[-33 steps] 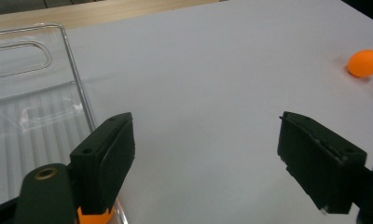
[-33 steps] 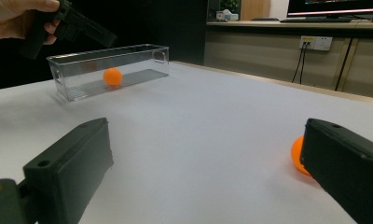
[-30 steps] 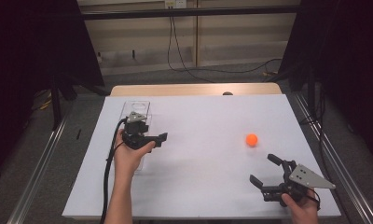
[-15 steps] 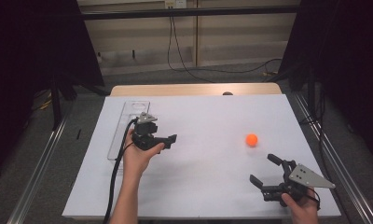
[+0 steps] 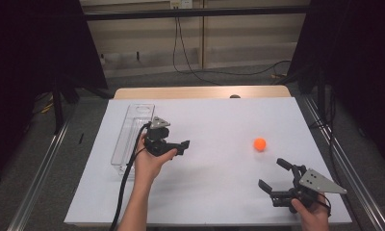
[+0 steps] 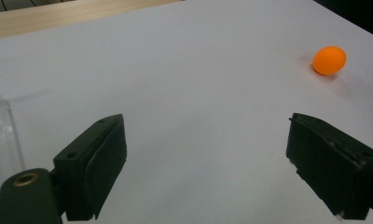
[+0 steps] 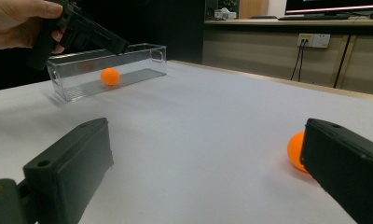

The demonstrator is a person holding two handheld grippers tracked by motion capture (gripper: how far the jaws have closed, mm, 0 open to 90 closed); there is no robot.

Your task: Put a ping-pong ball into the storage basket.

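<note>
bench (image 5: 214,192): white sheet over a wooden top, carrying everything below.

clear box (image 5: 133,132): long transparent tray at the bench's left side. the right gripper view puts a second orange ball (image 7: 110,76) inside it; from the high view that ball cannot be made out.

left gripper (image 5: 181,145): just right of the clear box, aimed toward the loose ball. fingers have just been opening and stand wide, nothing between them.

right gripper (image 5: 275,175): near the bench's front right edge. fingers spread apart, empty.

orange ball (image 5: 260,144): loose on the bench, right of centre, well apart from the left gripper, near the right one. in the right gripper view one finger half hides it. likely light, smooth, hard-shelled and quick to roll; best pinched across its middle, squarely, with gentle pressure.
</note>
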